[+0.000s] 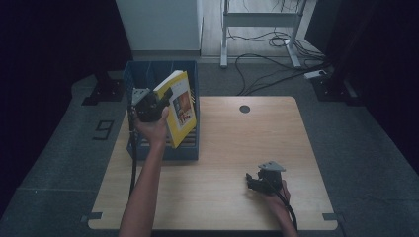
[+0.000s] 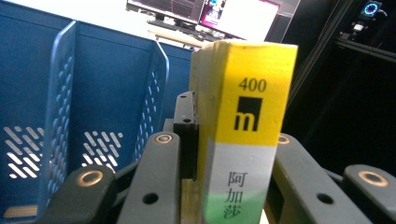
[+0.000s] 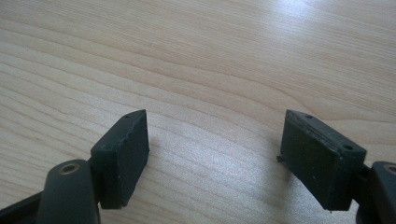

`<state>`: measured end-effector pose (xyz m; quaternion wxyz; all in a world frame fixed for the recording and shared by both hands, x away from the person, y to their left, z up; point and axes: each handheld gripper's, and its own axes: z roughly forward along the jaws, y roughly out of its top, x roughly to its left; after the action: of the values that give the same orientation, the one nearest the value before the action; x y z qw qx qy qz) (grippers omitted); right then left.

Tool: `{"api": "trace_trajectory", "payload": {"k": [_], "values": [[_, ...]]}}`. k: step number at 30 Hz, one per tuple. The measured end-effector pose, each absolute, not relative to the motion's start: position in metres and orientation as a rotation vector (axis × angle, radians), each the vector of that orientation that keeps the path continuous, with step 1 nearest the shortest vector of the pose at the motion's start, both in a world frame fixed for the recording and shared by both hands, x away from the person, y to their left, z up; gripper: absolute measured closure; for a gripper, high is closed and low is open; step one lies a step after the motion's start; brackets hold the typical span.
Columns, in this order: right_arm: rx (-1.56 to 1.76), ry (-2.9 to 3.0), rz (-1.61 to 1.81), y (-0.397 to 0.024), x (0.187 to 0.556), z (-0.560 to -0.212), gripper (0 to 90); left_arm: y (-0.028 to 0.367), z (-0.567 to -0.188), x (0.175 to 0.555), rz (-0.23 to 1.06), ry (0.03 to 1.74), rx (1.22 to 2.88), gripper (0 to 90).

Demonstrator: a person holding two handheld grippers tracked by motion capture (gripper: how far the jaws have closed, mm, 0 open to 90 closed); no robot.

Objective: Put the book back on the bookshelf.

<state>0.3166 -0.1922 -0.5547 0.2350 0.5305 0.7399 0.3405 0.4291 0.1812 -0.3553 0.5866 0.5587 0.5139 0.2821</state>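
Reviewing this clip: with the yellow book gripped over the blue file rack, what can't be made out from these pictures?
- High view: the yellow book hides the blue file rack slots under it, so which one it is aimed at is unclear.
- Left gripper view: the left gripper jaws cover the book's sides; the bottom edge cuts off the spine text.
- High view: cover print too small to read.

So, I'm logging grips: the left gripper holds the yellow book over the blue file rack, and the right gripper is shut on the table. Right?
Not quite. The right gripper is open, its jaws wide apart over the bare table, as the right gripper view shows. The left gripper does hold the yellow book over the blue file rack.
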Motion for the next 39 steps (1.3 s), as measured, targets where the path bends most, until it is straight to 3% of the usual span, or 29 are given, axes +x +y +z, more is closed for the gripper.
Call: {"api": "trace_trajectory", "payload": {"k": [39], "values": [[1.452, 2.032, 0.934, -0.192, 0.317, -0.555, 22.9, 0.157, -0.382, 0.482, 0.741, 1.272, 1.340, 75.0]]}}
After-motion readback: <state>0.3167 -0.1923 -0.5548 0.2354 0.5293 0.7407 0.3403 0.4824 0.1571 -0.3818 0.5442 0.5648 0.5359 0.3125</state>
